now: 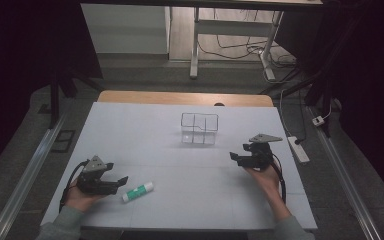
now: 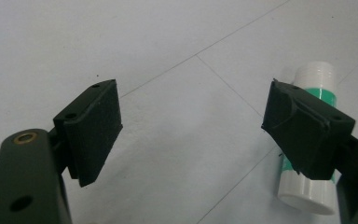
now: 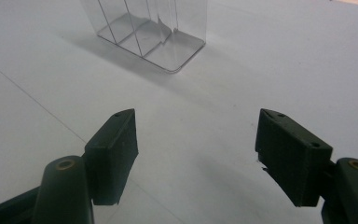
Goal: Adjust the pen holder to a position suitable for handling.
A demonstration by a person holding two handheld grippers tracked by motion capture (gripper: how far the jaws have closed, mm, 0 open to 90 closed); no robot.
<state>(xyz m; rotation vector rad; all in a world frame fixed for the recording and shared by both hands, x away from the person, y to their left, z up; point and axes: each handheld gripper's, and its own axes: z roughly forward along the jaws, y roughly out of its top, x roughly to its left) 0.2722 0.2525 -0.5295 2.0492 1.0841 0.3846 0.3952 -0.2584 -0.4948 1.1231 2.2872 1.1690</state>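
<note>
Left claw (image 1: 114, 172) apart beside our glue stick (image 1: 138, 191), lower left, lined up to grasp | right claw (image 1: 240, 153) apart, empty, facing clear organizer (image 1: 199, 128).

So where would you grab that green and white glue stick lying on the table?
Across the middle of its round body. The glue stick lies flat beside the open left gripper, so come from above, one jaw on each long side; its ends offer less to hold.
</note>
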